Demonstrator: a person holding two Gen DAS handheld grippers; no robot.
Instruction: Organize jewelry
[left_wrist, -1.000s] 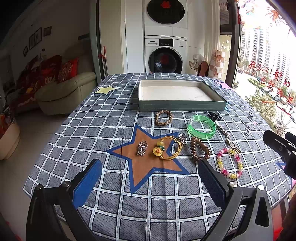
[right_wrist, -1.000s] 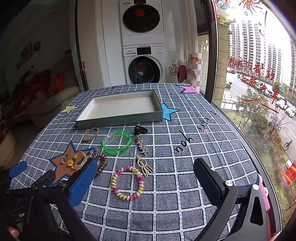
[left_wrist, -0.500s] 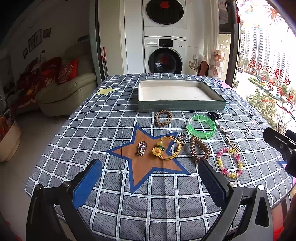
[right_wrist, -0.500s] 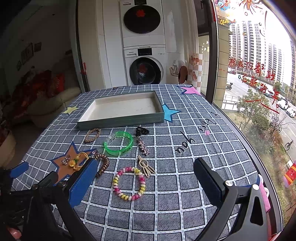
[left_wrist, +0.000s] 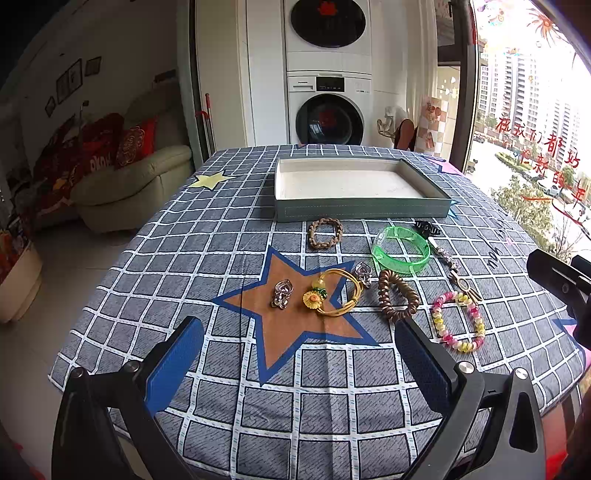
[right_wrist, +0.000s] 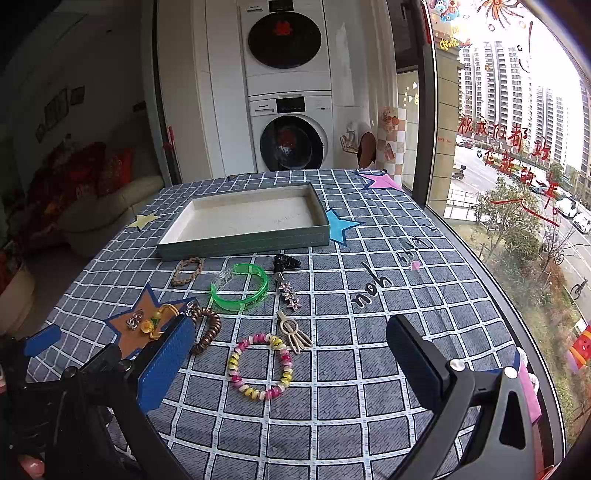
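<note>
Your left gripper (left_wrist: 299, 354) stands wide apart and holds nothing; your right gripper (right_wrist: 290, 354) is likewise spread wide and unloaded.

Ahead of the left gripper, between its fingers, lie the gold flower bangle (left_wrist: 334, 291) and a silver charm (left_wrist: 282, 293) — both on the brown star patch (left_wrist: 295, 325). Just past its right finger sits the brown coil tie (left_wrist: 398, 294).

Ahead of the right gripper, between its fingers, lies the pink-and-yellow bead bracelet (right_wrist: 260, 365), touching the beige clip (right_wrist: 293, 331) beyond it. Farther out are the green bangle (right_wrist: 240, 287), the star clip (right_wrist: 289, 293), the black claw clip (right_wrist: 285, 262) and the braided bracelet (right_wrist: 187, 270).

The open tray (left_wrist: 360, 211) rests beyond all items, well apart from both grippers — only its pale lining shows inside.

Everything sits on a table under a grey checked cloth (right_wrist: 369, 387). Behind it stand stacked washing machines (left_wrist: 328, 92), a sofa (left_wrist: 129, 184) to the left, and a window (right_wrist: 517, 147) to the right.
</note>
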